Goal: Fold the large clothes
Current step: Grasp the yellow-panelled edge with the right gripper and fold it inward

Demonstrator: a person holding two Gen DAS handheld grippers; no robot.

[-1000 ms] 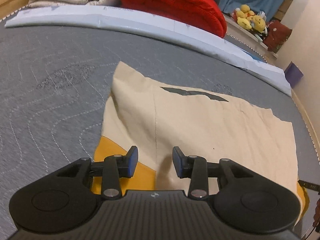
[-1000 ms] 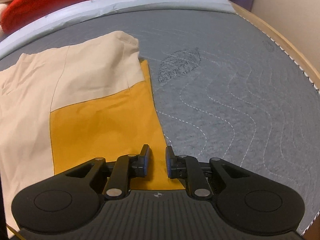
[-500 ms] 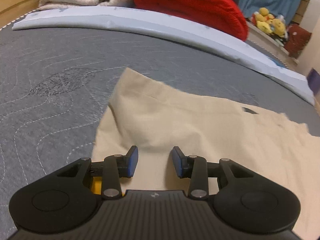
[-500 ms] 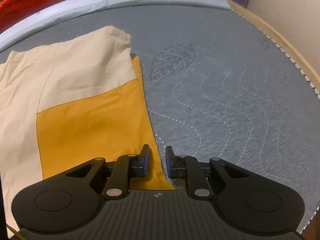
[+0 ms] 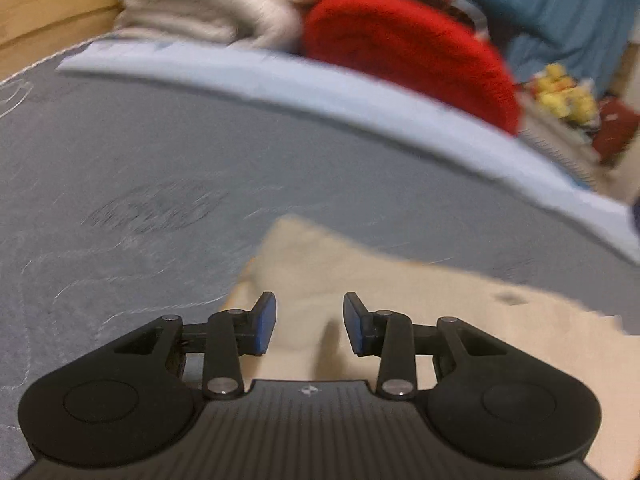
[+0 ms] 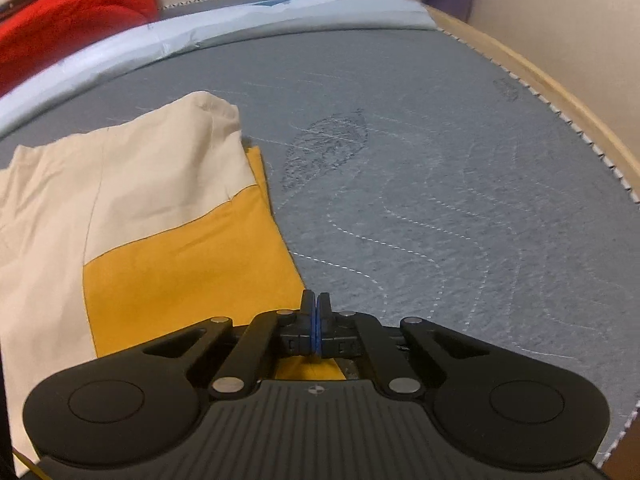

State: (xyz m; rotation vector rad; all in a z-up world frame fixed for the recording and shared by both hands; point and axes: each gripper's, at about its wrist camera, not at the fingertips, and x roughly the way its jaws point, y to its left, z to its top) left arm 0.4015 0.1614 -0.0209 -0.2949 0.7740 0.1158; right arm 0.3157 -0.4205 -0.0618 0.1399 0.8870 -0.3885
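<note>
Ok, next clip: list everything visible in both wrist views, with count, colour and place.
garment: one, cream with a mustard-yellow panel, lying flat on the mattress
mattress: one, grey quilted, under the garment
sheet: one, pale blue, bunched along the far side of the mattress
blanket: one, red, beyond the sheet
towels: folded stack, off-white, left of the red blanket; count unclear
plush toys: yellow, far right background; blurred, count unclear
left gripper: black with blue pads, open over the cream cloth
right gripper: black with blue pads, shut at the yellow panel's edge; whether cloth is pinched cannot be told
</note>
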